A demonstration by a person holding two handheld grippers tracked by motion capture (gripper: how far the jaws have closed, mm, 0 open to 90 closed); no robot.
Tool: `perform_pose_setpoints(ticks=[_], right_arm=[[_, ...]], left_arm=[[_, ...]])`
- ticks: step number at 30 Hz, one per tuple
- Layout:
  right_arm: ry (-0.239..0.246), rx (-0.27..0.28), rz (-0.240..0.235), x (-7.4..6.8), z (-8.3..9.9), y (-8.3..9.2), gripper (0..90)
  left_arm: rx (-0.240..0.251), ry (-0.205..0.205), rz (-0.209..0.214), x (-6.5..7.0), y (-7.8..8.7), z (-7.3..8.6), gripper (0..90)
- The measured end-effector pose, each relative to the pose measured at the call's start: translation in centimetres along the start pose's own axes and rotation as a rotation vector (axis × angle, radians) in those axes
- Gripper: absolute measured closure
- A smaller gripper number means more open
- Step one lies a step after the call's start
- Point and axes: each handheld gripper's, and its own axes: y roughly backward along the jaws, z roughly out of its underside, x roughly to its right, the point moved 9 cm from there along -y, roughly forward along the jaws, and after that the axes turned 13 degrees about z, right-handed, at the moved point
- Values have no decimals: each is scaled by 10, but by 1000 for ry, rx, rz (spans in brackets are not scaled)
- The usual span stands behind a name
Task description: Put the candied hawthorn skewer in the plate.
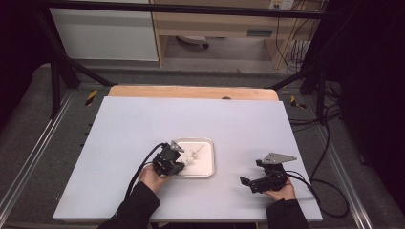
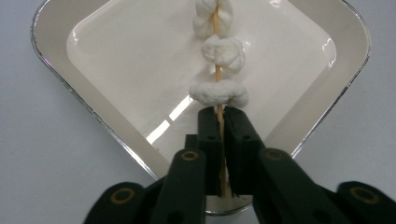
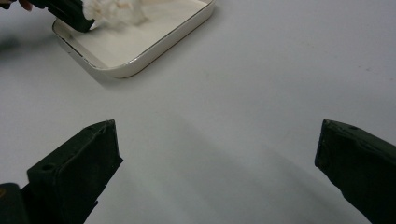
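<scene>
Dim, dark-edged room; overhead glare streaks the white tray (image 2: 93,51).

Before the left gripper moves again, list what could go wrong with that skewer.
1. The left gripper pinches the thin wooden skewer only near its end, with three marshmallows farther out; it may pivot or slip if lifted.
2. The nearest marshmallow sits right against the jaw tips, so it could get squashed or pushed along the stick.
3. The white tray lies loose on the table; dragging the skewer could shift it.
</scene>
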Motion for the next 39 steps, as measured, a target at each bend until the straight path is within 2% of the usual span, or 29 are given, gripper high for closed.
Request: perform_pose_setpoints(ticks=[4, 9, 14, 16, 18, 25, 31, 36, 39], right_arm=[[-3, 1, 0, 0, 0, 0, 5], [-9, 3, 1, 0, -1, 1, 5], [-10, 4, 5, 1, -1, 2, 4], [-14, 3, 4, 1, -1, 2, 4], [-10, 2, 6, 2, -1, 2, 4], [-8, -9, 14, 2, 0, 2, 4], [-15, -9, 17, 4, 2, 2, 4], [-10, -11, 23, 5, 4, 2, 4], [-11, -12, 18, 5, 5, 2, 4]], left_arm=[[15, -7, -6, 0, 5, -1, 705], [77, -31, -15, -1, 21, -2, 491], [124, -15, -42, -8, 39, 5, 310], [112, -9, -75, -12, 44, 12, 248], [106, -16, -78, -13, 49, 20, 188], [173, -12, -51, -19, 67, 46, 114], [246, 29, -57, -34, 83, 71, 71], [284, 39, -56, -41, 93, 90, 65], [285, 33, -66, -46, 94, 101, 60]])
